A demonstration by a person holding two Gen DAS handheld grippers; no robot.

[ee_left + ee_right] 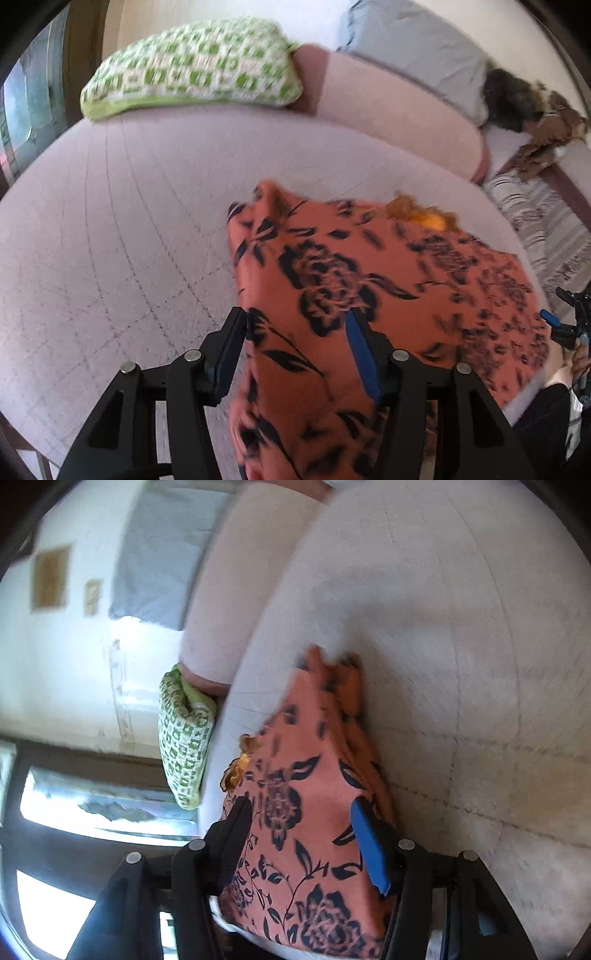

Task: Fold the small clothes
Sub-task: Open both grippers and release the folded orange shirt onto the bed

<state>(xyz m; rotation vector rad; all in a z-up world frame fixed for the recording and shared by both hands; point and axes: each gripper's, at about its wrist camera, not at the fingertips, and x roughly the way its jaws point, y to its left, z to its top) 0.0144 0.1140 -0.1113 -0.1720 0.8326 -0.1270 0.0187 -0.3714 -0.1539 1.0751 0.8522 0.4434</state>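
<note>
Both grippers, left gripper [299,332] and right gripper [301,819], straddle the floral garment [369,280], jaws wide, grip unclear through blur; carry toward twelve o'clock, edges level.

Both wrist views look closely along their fingers, sharing the floral garment [369,280] [314,812] on the bed [110,240] [461,627].

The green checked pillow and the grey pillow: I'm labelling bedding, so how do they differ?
The green checked pillow carries a green-and-white pattern; the grey pillow is plain. The green checked pillow lies toward the left of the pink bolster in the left wrist view, the grey pillow behind it to the right. Both sit at the bed's far end.
</note>
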